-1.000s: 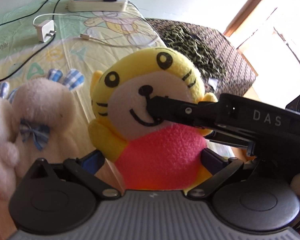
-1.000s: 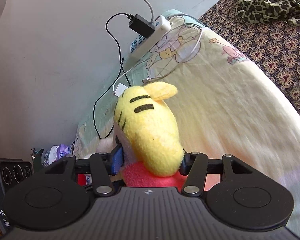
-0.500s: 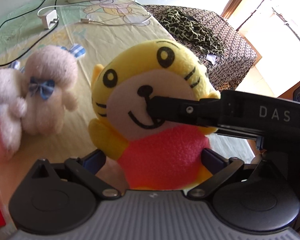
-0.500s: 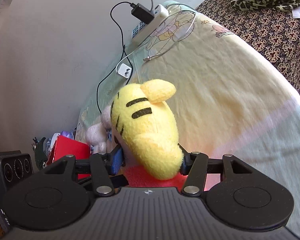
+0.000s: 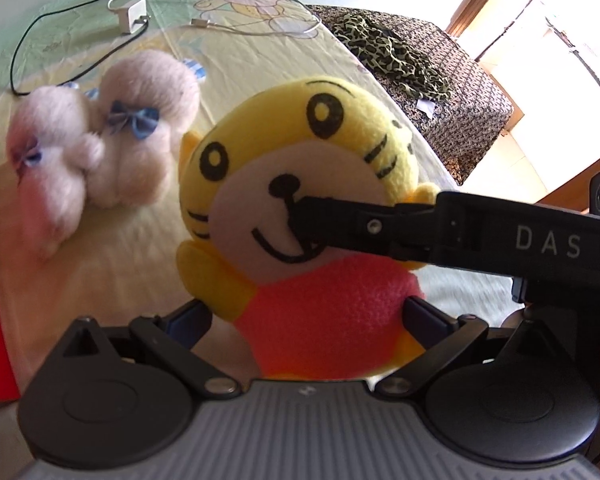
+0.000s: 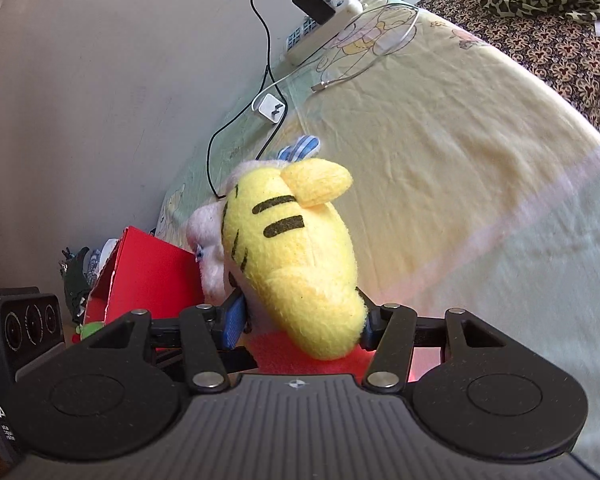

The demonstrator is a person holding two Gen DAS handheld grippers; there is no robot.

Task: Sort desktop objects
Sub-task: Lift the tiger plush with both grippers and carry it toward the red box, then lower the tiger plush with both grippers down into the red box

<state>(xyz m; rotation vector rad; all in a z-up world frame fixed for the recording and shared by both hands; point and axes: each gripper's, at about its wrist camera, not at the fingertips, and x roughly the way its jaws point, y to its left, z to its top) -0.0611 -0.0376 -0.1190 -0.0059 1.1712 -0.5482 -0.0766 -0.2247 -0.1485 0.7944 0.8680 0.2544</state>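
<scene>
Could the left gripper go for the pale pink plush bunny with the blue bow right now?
Probably not: the left gripper is shut on the yellow tiger plush, as is the right gripper. The pale pink plush bunny lies unobstructed beyond.

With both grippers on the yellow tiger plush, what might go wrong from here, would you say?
1. The left hand-held gripper and right hand-held gripper both clamp the tiger plush; pulling apart may strain its seams.
2. The pink plush and red box lie close, so a low swing could knock them.

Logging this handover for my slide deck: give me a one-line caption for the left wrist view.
Left gripper and right gripper both clamp the yellow plush tiger in a pink shirt above the bedsheet.
</scene>
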